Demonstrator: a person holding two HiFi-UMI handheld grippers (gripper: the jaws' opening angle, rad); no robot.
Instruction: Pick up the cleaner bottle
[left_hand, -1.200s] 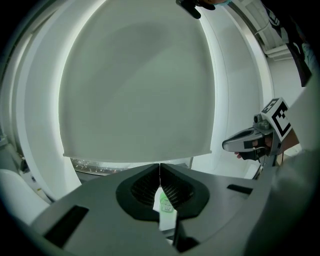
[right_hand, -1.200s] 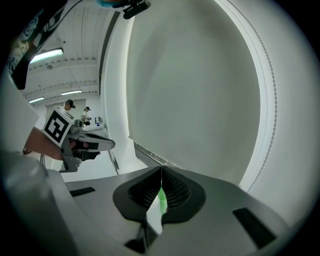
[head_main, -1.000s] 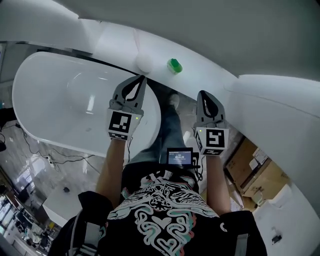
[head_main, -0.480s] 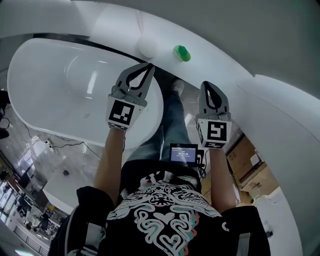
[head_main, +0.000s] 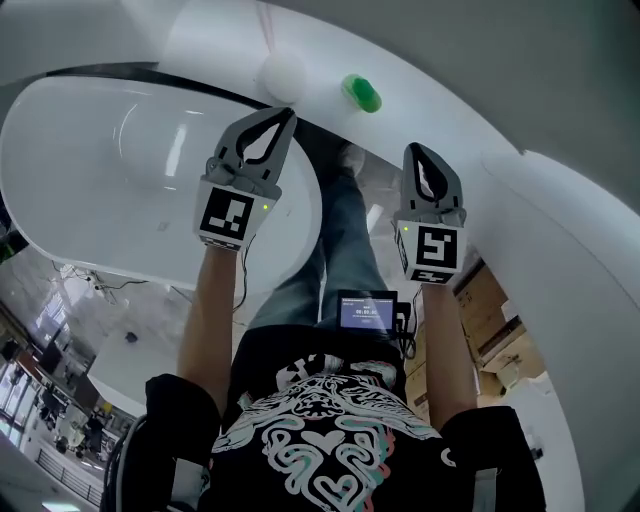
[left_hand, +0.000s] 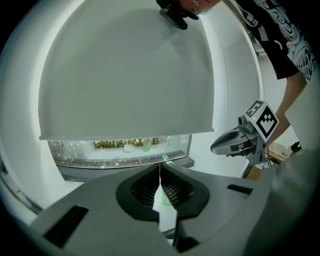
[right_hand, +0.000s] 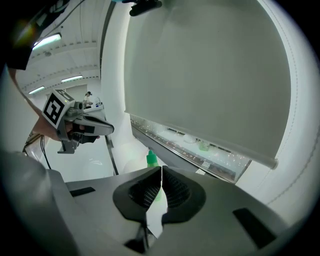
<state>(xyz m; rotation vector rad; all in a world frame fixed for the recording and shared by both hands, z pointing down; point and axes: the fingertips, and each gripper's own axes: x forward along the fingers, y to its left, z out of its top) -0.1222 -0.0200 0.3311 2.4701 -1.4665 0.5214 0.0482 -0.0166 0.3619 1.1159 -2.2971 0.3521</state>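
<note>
Bottle (head_main: 361, 92) upright on white ledge (head_main: 435, 105) behind tub (head_main: 90, 190), ahead between both grippers, touching neither. Left gripper (head_main: 286, 114) and right gripper (head_main: 419, 150): jaws pressed together, empty, aimed toward ledge. Likely approach posture only; jaws need spreading before grasp.

Around you — mostly white
A white bathtub (head_main: 120, 200) lies on your left, a white ball (head_main: 283, 77) on the ledge (head_main: 430, 95) beyond it; cardboard boxes (head_main: 495, 320) stand at your right, cables (head_main: 100, 287) trail over the floor (head_main: 150, 335).
</note>
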